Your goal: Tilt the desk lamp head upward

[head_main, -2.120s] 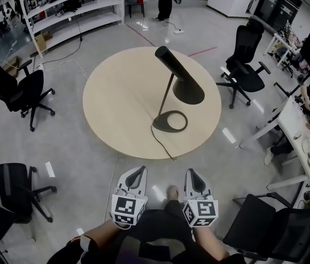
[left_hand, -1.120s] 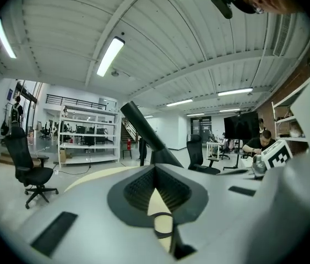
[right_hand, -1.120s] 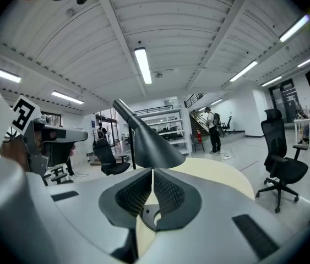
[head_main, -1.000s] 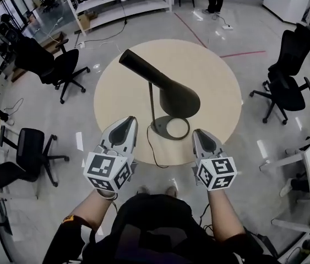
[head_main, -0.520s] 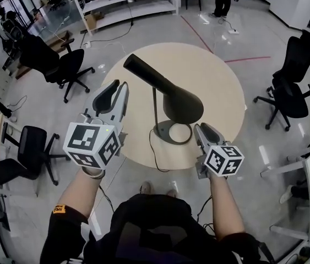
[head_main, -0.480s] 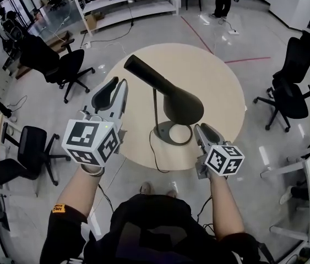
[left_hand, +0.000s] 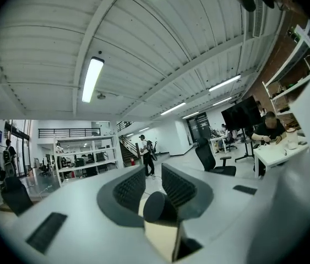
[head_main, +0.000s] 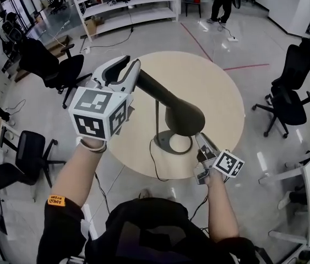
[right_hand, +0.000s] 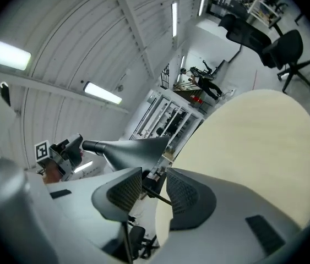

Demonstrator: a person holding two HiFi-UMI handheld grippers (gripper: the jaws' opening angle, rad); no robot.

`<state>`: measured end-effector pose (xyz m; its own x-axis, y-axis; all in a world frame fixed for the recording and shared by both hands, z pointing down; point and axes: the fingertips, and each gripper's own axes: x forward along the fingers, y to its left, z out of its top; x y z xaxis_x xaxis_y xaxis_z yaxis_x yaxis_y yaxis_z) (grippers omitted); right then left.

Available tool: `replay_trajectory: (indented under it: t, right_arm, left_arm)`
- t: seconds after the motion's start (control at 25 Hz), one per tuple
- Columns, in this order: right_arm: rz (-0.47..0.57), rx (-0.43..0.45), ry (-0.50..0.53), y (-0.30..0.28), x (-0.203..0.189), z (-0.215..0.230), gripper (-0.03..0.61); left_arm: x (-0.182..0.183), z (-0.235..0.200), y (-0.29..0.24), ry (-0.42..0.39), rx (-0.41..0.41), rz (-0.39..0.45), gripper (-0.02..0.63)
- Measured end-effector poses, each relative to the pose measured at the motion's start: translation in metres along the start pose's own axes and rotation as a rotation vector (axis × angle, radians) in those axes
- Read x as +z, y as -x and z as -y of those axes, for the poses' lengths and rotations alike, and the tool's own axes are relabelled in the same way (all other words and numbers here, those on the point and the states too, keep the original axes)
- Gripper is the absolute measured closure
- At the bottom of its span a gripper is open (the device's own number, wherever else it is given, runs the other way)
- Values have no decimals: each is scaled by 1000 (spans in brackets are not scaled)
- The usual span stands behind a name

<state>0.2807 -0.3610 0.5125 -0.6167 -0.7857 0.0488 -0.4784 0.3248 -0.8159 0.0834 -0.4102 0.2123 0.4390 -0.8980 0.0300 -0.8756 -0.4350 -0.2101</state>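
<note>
Lamp head [head_main: 172, 104], rigid slick metal, is judged best gripped at its narrow left end. That end is straddled by the left gripper [head_main: 126, 68], jaws spread; the right gripper [head_main: 201, 142] is held parted near the base [head_main: 171, 143].

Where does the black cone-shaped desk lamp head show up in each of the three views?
Head view: black cone-shaped lamp head at centre, slanting over the round beige table.
Left gripper view: only its narrow round end, low centre, between the fingers.
Right gripper view: left of centre, above the fingers.
Shared landmark: white shelving rack.
</note>
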Motion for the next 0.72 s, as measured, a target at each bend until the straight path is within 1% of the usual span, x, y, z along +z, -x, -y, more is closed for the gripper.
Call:
replay_trajectory:
  t: [0.08, 0.2, 0.32, 0.44, 0.6, 0.72]
  right_arm:
    - [7, 37, -46, -1, 0, 0, 457]
    - [34, 174, -124, -6, 2, -15, 457]
    - [39, 228, -152, -11, 5, -25, 457]
    - [46, 244, -154, -13, 10, -26, 459]
    - [57, 216, -140, -16, 11, -23, 459]
    - [64, 200, -135, -16, 12, -24, 460]
  left_arm:
    - [-1, 2, -9, -2, -27, -19, 494]
    - [-5, 5, -20, -7, -50, -47, 494]
    - [-14, 5, -30, -6, -55, -71, 494]
    - [-19, 5, -37, -3, -66, -74, 494]
    - [-19, 5, -38, -5, -77, -60, 494]
    - [-20, 3, -39, 11, -93, -59, 499]
